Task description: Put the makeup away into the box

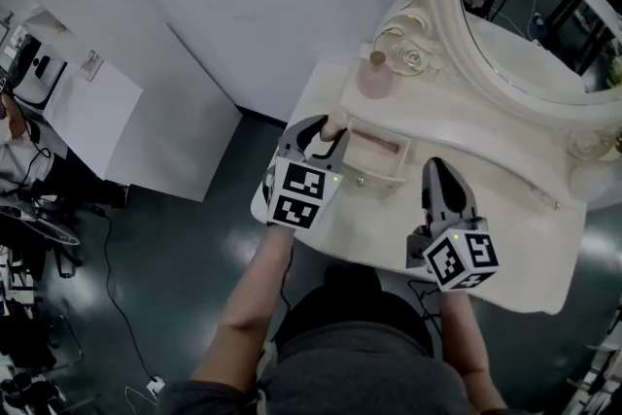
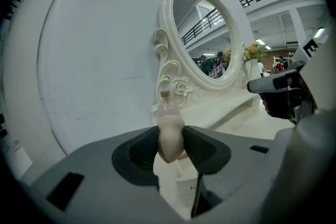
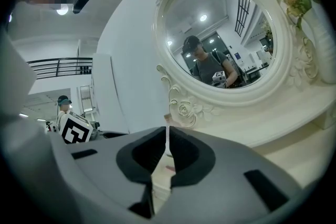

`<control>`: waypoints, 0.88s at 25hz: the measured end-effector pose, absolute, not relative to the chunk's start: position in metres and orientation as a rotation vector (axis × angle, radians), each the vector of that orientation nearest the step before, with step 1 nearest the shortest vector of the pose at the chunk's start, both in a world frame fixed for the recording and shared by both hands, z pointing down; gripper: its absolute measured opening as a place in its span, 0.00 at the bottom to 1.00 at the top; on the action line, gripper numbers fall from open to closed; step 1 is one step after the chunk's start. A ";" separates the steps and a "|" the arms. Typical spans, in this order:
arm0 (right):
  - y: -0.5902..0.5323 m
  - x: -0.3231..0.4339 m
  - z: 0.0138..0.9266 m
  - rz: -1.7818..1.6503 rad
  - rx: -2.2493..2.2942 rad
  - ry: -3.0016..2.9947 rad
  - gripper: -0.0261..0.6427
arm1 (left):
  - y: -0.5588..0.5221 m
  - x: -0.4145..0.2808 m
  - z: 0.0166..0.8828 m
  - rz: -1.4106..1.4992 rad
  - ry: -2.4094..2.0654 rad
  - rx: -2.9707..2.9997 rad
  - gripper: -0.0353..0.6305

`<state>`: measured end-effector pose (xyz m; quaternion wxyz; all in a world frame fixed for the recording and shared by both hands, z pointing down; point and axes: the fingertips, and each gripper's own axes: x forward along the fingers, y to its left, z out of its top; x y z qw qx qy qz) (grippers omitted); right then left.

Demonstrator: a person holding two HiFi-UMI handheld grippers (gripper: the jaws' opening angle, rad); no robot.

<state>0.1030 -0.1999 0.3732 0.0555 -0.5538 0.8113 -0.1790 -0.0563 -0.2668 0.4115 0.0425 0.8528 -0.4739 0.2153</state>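
Note:
My left gripper [image 1: 324,135] is shut on a beige egg-shaped makeup sponge [image 1: 333,126], holding it just left of the small open box [image 1: 362,170] on the white vanity table. In the left gripper view the sponge [image 2: 170,140] is pinched between both pads. Something pink lies inside the box. A pink bottle [image 1: 375,76] stands behind the box at the foot of the mirror, and it also shows past the sponge as the bottle [image 2: 169,107]. My right gripper [image 1: 439,168] hovers over the table to the right of the box, jaws shut with nothing in them [image 3: 167,152].
The oval mirror [image 1: 544,24] in its carved white frame fills the back of the table [image 1: 525,238]. A vase of flowers [image 3: 310,23] stands at the right end. A white wall lies to the left, and the dark floor is below the table's front edge.

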 end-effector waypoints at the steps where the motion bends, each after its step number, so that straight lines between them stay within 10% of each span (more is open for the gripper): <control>1: -0.200 0.106 0.373 -0.541 -1.688 2.457 0.08 | -0.268 -0.052 0.413 0.662 -1.438 2.616 0.28; 22: -0.194 0.149 0.382 -0.566 -1.799 2.353 0.08 | -0.270 0.020 0.471 0.883 -1.107 2.670 0.28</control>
